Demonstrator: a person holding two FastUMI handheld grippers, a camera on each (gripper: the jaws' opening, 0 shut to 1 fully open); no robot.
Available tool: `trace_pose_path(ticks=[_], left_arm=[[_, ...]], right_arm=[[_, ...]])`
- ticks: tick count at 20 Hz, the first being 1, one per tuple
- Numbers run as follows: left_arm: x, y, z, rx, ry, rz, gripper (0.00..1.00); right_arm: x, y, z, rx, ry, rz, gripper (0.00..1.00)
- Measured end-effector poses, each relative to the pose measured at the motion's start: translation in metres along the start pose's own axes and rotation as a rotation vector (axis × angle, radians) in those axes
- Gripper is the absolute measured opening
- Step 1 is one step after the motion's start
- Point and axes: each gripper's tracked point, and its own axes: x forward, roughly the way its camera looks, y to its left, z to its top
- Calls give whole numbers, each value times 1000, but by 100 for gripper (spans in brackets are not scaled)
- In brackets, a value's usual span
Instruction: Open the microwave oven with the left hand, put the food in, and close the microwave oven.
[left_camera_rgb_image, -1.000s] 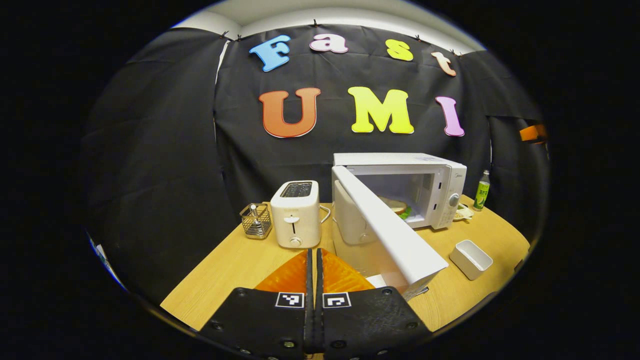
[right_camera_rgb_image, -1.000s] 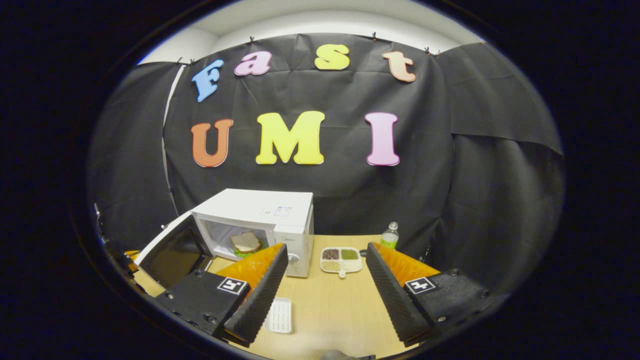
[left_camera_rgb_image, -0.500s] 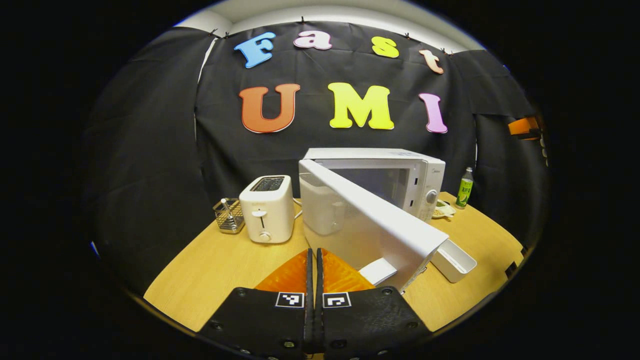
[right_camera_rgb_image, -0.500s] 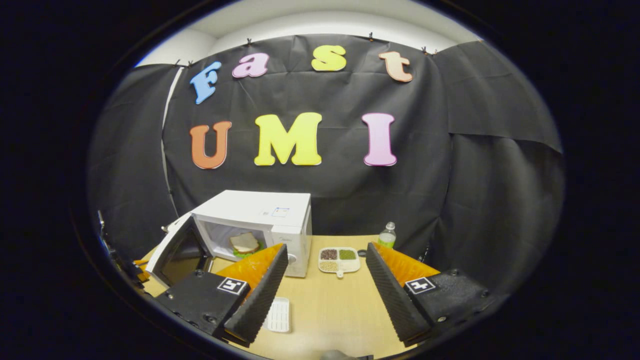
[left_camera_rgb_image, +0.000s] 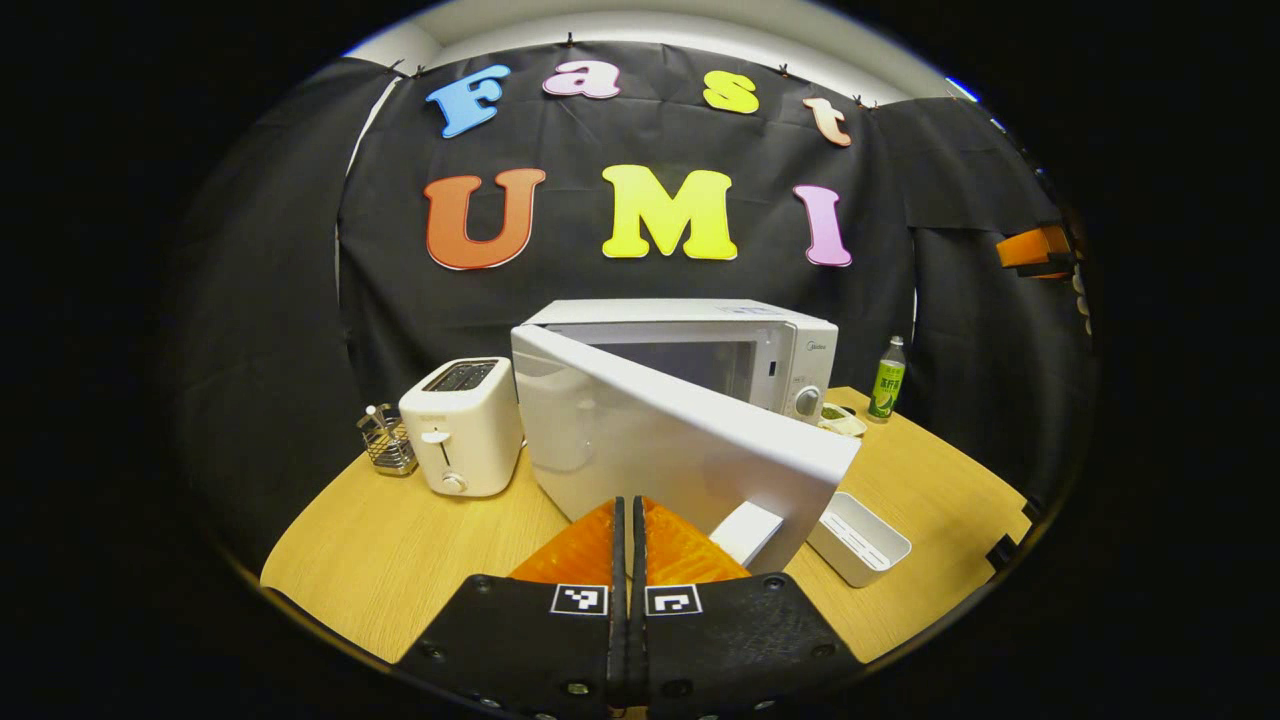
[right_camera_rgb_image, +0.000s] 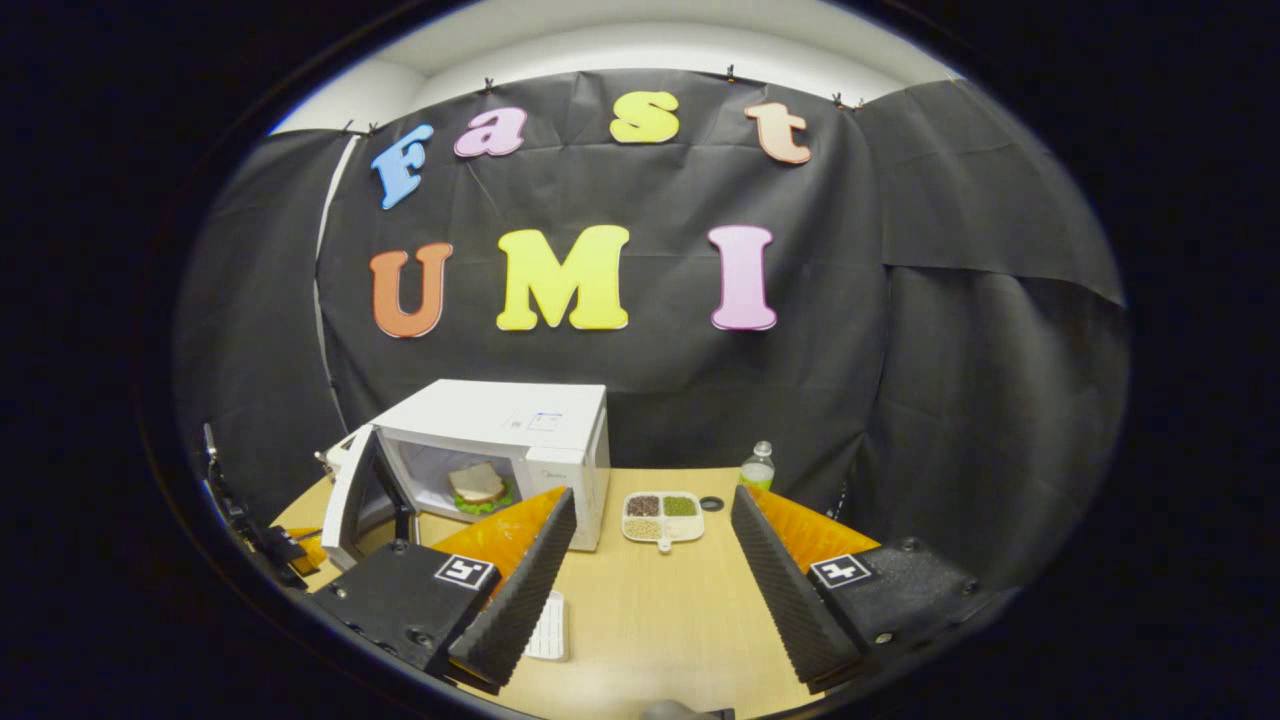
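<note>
The left gripper (left_camera_rgb_image: 628, 520), fingers pressed together, pushes the white microwave door (left_camera_rgb_image: 680, 450) just ahead; the door has swung further toward closed, so closing is nearly complete. The right gripper (right_camera_rgb_image: 650, 560), spread and empty, reveals the sandwich (right_camera_rgb_image: 478, 487) inside the white microwave oven (right_camera_rgb_image: 500, 450), ahead-left on the wooden tabletop (right_camera_rgb_image: 650, 620).

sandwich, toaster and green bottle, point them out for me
sandwich (right_camera_rgb_image: 478, 486), right gripper view, top bread slice
toaster (left_camera_rgb_image: 462, 428), left gripper view, front face
green bottle (left_camera_rgb_image: 884, 384), left gripper view, label
</note>
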Motion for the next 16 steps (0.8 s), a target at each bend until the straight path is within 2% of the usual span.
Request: trace_pose_path(ticks=[3,4,16], left_arm=[[12,-20,4,16,1,-29,0],[16,-25,6,24,-1,-36,0],[65,-77,23,35,6,-93,0]], right_arm=[[1,-5,-2,1,4,0,92],[2,-8,-2,1,4,0,100],[10,-46,-8,20,27,-28,100]])
